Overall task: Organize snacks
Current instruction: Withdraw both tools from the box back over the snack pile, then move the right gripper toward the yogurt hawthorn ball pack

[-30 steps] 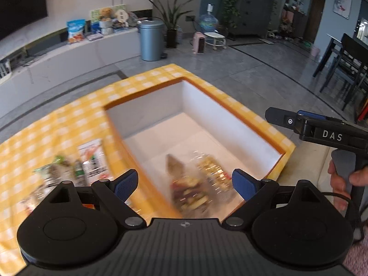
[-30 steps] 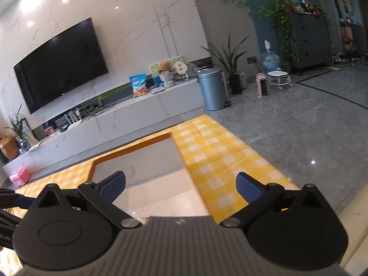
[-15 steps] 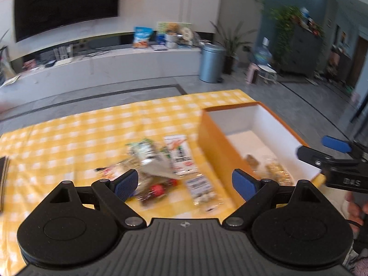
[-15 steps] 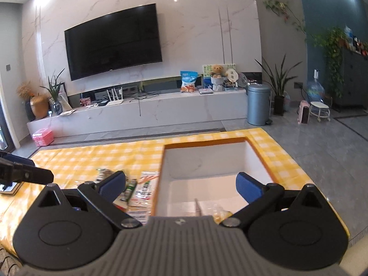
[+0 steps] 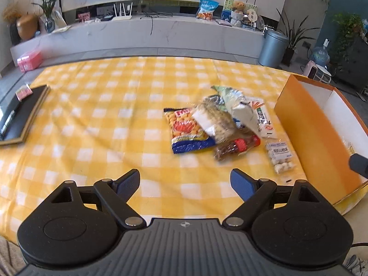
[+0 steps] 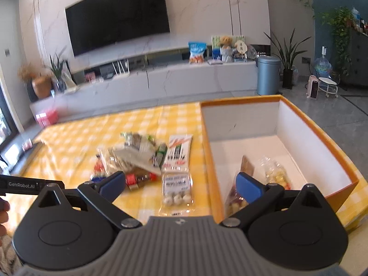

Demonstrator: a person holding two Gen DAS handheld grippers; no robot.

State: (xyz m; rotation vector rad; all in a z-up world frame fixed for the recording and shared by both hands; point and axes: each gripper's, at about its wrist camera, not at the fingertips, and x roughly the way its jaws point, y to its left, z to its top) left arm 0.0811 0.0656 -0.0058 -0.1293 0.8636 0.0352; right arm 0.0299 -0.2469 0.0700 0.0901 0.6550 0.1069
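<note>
A pile of snack packets (image 5: pixel 216 124) lies on the yellow checked cloth (image 5: pixel 103 115), also in the right wrist view (image 6: pixel 142 154). It includes a blue-and-yellow peanut bag (image 5: pixel 186 131), a clear packet of white balls (image 5: pixel 279 156) (image 6: pixel 177 188) and a long white packet (image 6: pixel 178 151). An orange box (image 6: pixel 322 142) with white inside stands right of the pile and holds two clear snack bags (image 6: pixel 276 174). My left gripper (image 5: pixel 185 184) is open and empty, above the cloth near the pile. My right gripper (image 6: pixel 181 186) is open and empty, over the box's left wall.
A dark framed board (image 5: pixel 20 117) lies at the cloth's left edge. Behind the table run a white TV bench (image 5: pixel 149 32), a grey bin (image 5: pixel 272 48) and plants. The left gripper's arm (image 6: pixel 27 185) shows at the left of the right wrist view.
My left gripper swung left, away from the box, and now faces the snack pile. My right gripper turned left and tilted down, so pile and box both show.
</note>
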